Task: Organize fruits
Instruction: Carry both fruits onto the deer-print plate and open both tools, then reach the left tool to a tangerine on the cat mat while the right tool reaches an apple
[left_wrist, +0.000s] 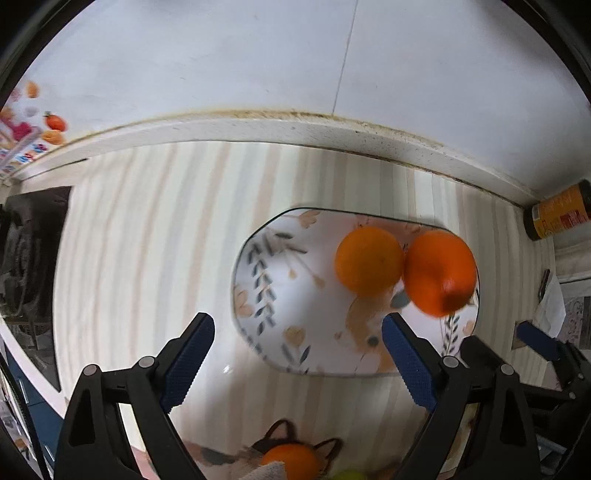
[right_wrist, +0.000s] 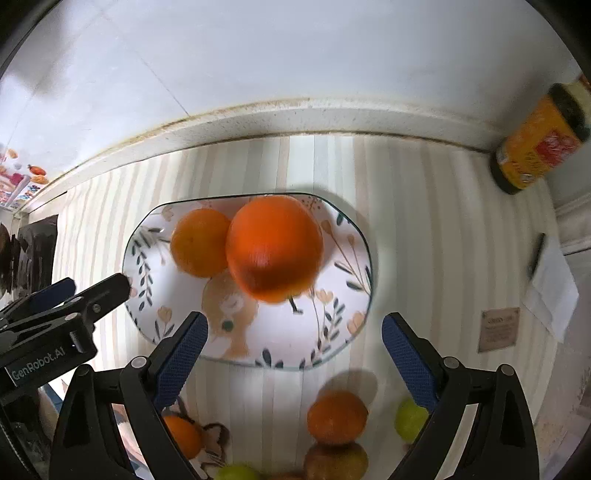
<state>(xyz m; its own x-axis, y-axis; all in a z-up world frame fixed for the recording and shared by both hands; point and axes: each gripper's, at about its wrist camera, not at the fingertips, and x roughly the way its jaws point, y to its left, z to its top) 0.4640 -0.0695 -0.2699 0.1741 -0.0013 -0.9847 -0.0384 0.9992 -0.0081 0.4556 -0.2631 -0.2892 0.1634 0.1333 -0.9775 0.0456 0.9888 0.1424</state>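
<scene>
Two oranges on floral plate (right_wrist: 343, 236), touching: paler orange (right_wrist: 199, 247) left, deeper orange (right_wrist: 275, 247) right, blurred.
Right gripper (right_wrist: 295, 354) above plate's near rim, jaws wide apart, empty. Left gripper (left_wrist: 299, 362) likewise spread, empty.
Step judged: placement done, next fetch pending.
Loose orange (right_wrist: 337, 417), green fruit (right_wrist: 410, 417), brownish fruit (right_wrist: 334, 459) near, on striped mat (right_wrist: 424, 229).
Yellow jar (right_wrist: 539, 140) well apart; nothing blocks.
</scene>
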